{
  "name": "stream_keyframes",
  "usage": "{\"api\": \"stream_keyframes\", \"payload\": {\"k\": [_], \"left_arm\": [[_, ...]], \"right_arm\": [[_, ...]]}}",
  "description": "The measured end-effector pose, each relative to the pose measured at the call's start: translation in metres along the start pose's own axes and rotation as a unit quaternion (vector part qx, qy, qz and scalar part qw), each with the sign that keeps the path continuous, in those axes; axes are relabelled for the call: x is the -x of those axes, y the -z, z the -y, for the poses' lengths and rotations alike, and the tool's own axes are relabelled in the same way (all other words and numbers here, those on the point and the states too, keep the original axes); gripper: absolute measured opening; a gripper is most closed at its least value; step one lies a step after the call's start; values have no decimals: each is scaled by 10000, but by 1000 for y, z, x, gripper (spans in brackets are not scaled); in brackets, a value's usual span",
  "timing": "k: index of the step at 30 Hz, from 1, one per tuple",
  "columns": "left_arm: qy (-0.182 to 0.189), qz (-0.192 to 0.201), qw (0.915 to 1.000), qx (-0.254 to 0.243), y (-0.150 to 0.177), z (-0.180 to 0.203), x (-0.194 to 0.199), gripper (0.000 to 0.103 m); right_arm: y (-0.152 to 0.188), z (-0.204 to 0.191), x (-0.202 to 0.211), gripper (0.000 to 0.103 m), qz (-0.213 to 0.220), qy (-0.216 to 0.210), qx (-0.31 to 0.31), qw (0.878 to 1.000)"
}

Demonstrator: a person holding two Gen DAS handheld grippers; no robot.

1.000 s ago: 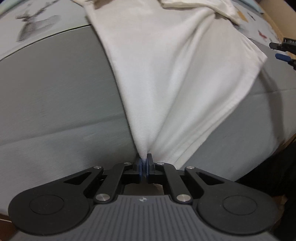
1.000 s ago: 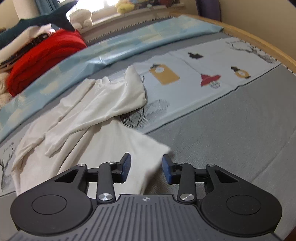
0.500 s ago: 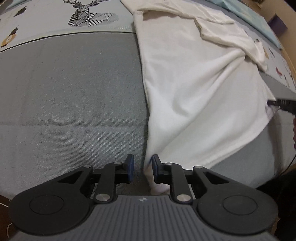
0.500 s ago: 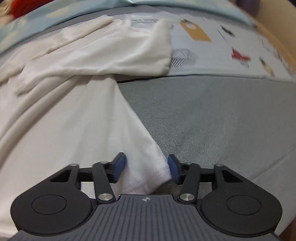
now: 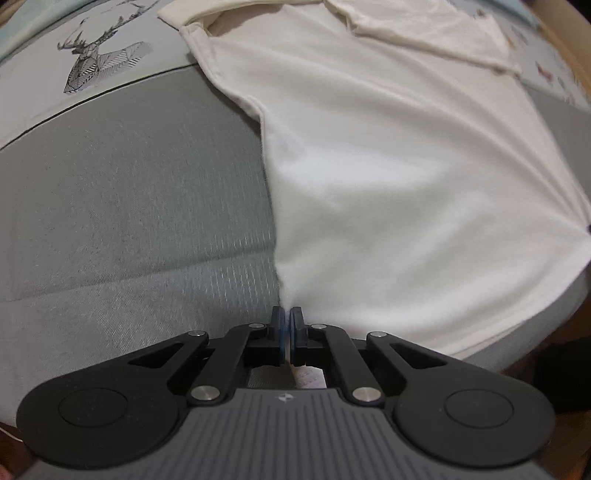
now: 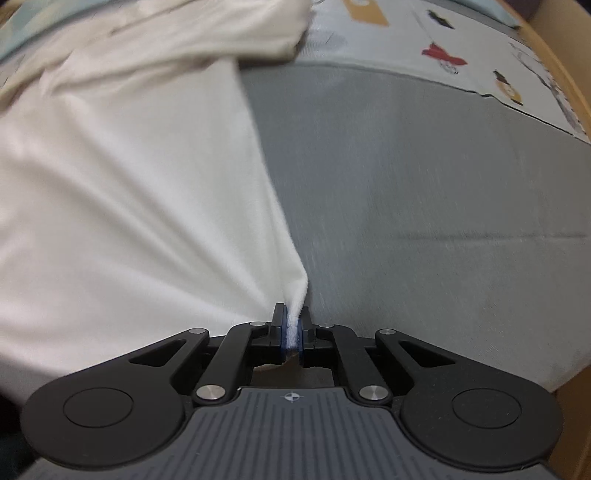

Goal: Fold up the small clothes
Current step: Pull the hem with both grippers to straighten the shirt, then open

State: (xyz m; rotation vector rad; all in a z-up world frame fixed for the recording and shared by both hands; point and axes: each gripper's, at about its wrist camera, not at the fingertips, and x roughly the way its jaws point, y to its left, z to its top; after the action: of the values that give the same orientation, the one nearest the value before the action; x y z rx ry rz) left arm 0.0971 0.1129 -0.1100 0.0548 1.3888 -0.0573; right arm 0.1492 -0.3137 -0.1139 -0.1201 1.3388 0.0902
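Your left gripper [image 5: 287, 325] and right gripper [image 6: 291, 328] have just closed, each clamped on a bottom corner of the white shirt [image 5: 388, 192] spread across the grey bed [image 5: 129, 192]. No readable writing shows.

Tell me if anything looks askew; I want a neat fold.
Yes: the white shirt's sleeve lies crumpled across its top, not spread flat. Both claws, left and right, pinch its bottom corners.

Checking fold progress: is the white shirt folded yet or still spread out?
Still spread: the shirt lies open across the grey bed cover, only its sleeve doubled over.
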Motion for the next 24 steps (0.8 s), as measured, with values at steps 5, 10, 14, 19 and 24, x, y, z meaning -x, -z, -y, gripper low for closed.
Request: {"api": "stream_keyframes", "payload": {"k": [5, 10, 14, 19, 24], "left_arm": [[-403, -251, 9973, -553, 17, 5, 2, 2], [-714, -530, 9903, -1064, 45, 0, 1, 0], [-500, -287, 9935, -984, 47, -9, 13, 3], [324, 289, 9981, -448, 39, -18, 41, 6], [-62, -314, 9970, -706, 39, -11, 14, 14]], "right_arm": [[39, -2, 7, 4, -208, -284, 828, 9959], [57, -13, 13, 5, -422, -790, 1437, 9856], [52, -9, 24, 16, -37, -789, 1350, 9877], [40, 2, 26, 31, 306, -593, 885, 9938], [41, -10, 15, 31, 101, -423, 1122, 9927]]}}
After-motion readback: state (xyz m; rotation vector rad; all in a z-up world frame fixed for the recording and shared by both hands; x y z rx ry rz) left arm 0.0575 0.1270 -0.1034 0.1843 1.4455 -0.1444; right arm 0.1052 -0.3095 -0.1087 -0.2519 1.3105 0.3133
